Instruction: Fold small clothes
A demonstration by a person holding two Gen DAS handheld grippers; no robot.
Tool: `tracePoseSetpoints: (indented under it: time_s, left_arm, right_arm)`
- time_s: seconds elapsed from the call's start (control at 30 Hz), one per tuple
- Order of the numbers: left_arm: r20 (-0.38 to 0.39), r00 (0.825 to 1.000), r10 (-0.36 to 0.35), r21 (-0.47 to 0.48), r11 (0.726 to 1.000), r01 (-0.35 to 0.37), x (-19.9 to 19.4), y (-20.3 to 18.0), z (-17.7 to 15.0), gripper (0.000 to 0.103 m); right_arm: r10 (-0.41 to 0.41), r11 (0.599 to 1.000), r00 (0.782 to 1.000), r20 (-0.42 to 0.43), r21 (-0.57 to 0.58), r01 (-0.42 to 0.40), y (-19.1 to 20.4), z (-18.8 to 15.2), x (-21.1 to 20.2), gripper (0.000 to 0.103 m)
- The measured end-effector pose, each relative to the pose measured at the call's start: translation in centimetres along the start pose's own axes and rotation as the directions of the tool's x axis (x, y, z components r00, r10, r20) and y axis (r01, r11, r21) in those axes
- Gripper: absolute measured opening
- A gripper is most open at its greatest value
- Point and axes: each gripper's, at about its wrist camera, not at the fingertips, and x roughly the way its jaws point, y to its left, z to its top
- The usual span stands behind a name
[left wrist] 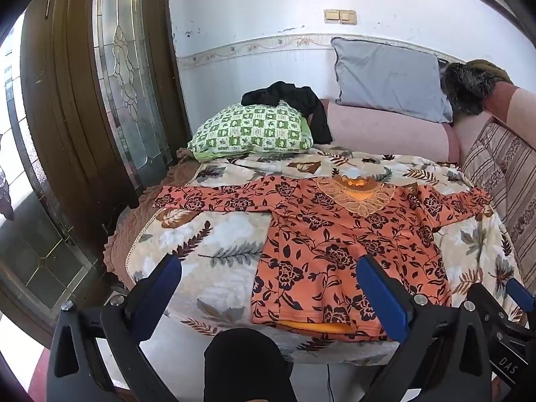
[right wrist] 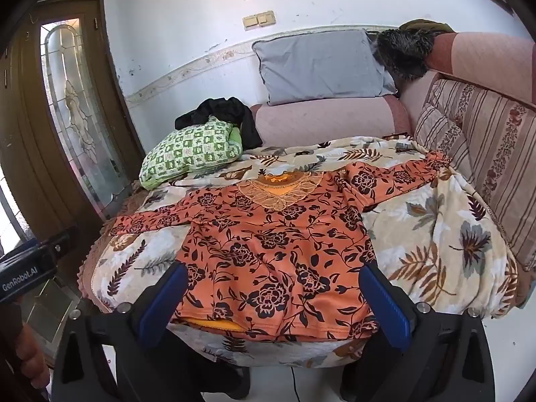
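You held your left gripper (left wrist: 268,288) out in front of you, tipped down a bit. Its two blue fingers (left wrist: 382,294) stood as far apart as they go, and nothing was between them. Your right gripper (right wrist: 273,296) was tipped down the same way, with its blue fingers (right wrist: 385,305) just as wide and nothing pinched. The two grippers were side by side. From the right camera, your left gripper showed at the left edge, with part of your hand (right wrist: 28,355) under it.
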Motion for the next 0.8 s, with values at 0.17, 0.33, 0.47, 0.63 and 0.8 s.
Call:
tracePoseSetpoints:
  time_s: [0.17,0.33,0.47,0.63,0.8]
  left_arm:
    - [-0.013,1.000,-0.008,-0.006,1.000,0.008,1.0,0.5,-0.6,0.103]
    - [-0.021,1.000,0.004,-0.005,1.000,-0.004,1.6,0.5,-1.0,0.103]
    - [-0.020,1.000,0.016,-0.001,1.000,-0.016,1.6,0.5,-0.7,0.103]
    - [-0.031,0.999,0.030,-0.011,0.999,-0.030,2.2,0.9,-0.8,0.103]
    - [-0.045,0.998,0.041,-0.023,0.999,-0.042,2.8,1.6,-0.8,0.103]
  right_arm:
    - [0.000,1.000,1.000,-0.008,0.004,0.000,-0.1,0.0,-0.1,0.103]
    - [0.002,1.000,1.000,-0.011,0.006,-0.001,0.1,-0.4,0.2,0.103]
    - [0.004,1.000,1.000,-0.012,-0.005,-0.004,0.4,-1.0,1.9,0.103]
    - [0.021,1.000,1.000,-0.018,-0.009,-0.021,0.7,-0.4,1.7,0.103]
    - [0.027,0.999,0.999,-0.025,-0.016,-0.028,1.1,-0.1,2.1,0.103]
